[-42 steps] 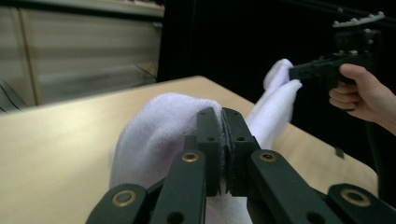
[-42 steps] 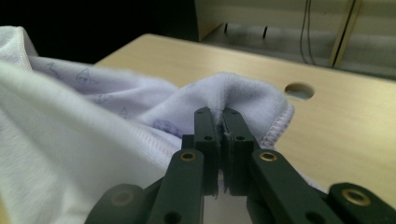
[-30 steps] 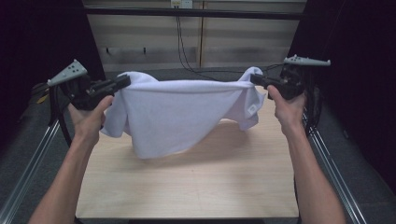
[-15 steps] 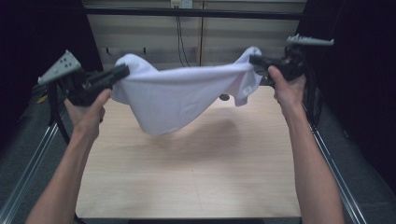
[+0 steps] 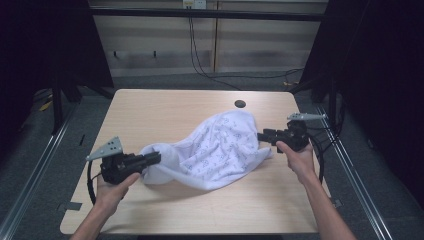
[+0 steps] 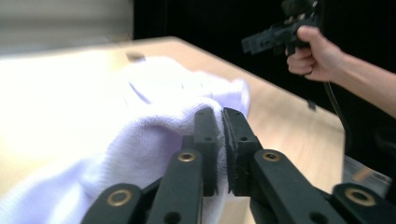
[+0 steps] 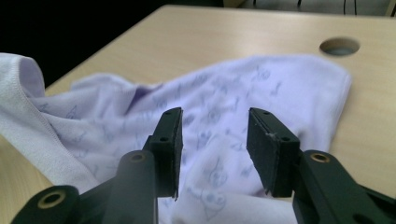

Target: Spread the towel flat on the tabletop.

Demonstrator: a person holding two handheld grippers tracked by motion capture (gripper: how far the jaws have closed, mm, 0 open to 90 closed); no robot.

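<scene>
The soft, light white cloth [image 5: 212,150], lying crumpled mid-table, is being pinched at its near-left edge by the closed left gripper [image 6: 221,122], while the right gripper [image 7: 214,122] is being held wide apart and empty above its hem, judged the best hold.

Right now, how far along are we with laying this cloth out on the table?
Done: the white patterned cloth is down on the table, and the right gripper stands open above it, holding nothing. In hand: the left gripper is shut on the cloth's near corner. Left: the cloth lies rumpled and bunched, not flat, so it likely needs spreading and smoothing once that corner is let go.
</scene>
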